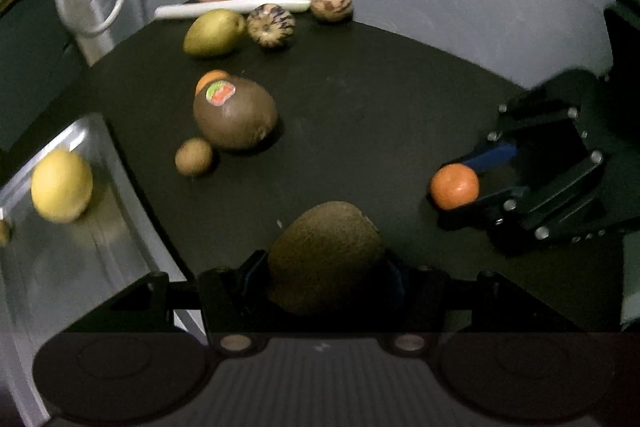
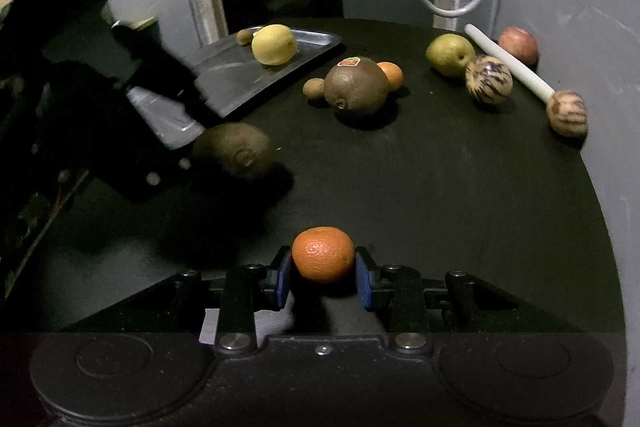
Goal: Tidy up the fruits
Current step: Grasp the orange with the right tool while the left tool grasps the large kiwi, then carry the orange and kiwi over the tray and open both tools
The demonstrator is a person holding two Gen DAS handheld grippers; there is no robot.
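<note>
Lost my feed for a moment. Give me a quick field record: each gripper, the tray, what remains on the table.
left gripper: shut on kiwi
right gripper: shut on mandarin
tray: holds yellow fruit, one small brown fruit
table: stickered kiwi, second mandarin, small kiwi, pear, two striped balls, apple, white stick

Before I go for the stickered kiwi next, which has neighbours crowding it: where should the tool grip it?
Grip the stickered kiwi across its broad middle, coming from above. The small orange and small kiwi crowd its sides, so pads likely fit best front and back.
</note>
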